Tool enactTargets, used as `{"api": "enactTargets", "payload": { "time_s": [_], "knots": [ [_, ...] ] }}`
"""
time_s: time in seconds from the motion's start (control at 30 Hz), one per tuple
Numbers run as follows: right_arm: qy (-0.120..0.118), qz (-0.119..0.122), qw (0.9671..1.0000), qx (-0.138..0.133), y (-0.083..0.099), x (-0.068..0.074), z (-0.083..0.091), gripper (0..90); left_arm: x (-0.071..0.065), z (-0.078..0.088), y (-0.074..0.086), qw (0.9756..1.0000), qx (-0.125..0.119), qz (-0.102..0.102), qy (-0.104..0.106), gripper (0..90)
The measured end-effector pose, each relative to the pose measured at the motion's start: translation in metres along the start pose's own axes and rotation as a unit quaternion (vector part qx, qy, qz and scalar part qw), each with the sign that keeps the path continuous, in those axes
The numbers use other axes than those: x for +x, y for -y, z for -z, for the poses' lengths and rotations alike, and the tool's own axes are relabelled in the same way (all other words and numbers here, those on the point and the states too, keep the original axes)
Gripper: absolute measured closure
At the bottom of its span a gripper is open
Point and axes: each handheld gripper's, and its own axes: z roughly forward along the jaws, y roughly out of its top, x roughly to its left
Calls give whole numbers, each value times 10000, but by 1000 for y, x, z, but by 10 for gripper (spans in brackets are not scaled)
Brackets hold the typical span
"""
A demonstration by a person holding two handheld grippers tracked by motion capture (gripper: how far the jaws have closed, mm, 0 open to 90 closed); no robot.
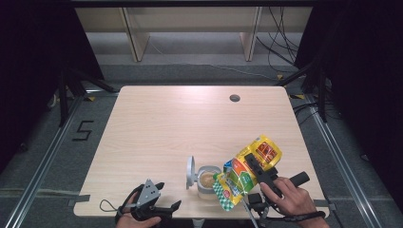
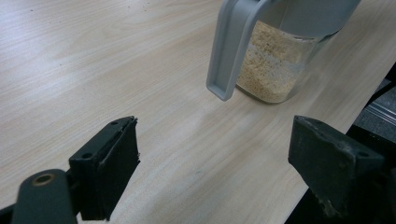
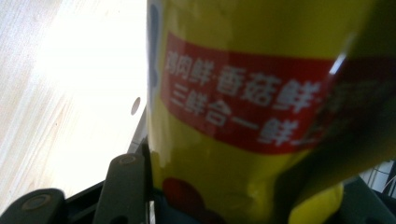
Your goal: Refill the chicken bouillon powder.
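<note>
At the bench's [image 1: 157,123] five o'clock edge, the right gripper [image 1: 259,172] clamps a tilted yellow bag [image 1: 247,173] over the open jar [image 1: 207,183], while the left gripper [image 1: 164,199] gapes wide, empty.

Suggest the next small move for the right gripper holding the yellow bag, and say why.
Probably tip the yellow bag a little further: its lower green corner already hangs at the open jar, whose lid is flipped back and which holds beige granules. The right gripper clamps the bag; the left gripper waits open nearby.
</note>
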Motion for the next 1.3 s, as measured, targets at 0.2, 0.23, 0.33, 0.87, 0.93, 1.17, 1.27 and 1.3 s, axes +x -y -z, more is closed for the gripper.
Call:
{"api": "enactTargets", "payload": {
  "time_s": [0.2,0.23,0.33,0.87,0.93,1.17,1.27,1.3],
  "knots": [
    [99,36,9999,-30,0,-1,0,517,0,0,0,10000,-3,2,1,154],
    [77,47,10000,-12,0,-2,0,517,0,0,0,10000,-5,-1,0,154],
    [102,32,9999,-19,1,-1,1,517,0,0,0,10000,-7,5,19,154],
    [117,-35,9999,25,1,-1,1,518,0,0,0,10000,-1,5,1,154],
    [112,-8,9999,0,1,-1,1,518,0,0,0,10000,-9,9,2,154],
    [118,-38,9999,28,1,-1,1,518,0,0,0,10000,-21,20,13,154],
    [129,-37,9999,21,1,-1,1,519,0,0,0,10000,-7,-3,-2,154],
    [129,-44,9999,19,1,-1,1,519,0,0,0,10000,-12,7,-5,154]
  ]
}}
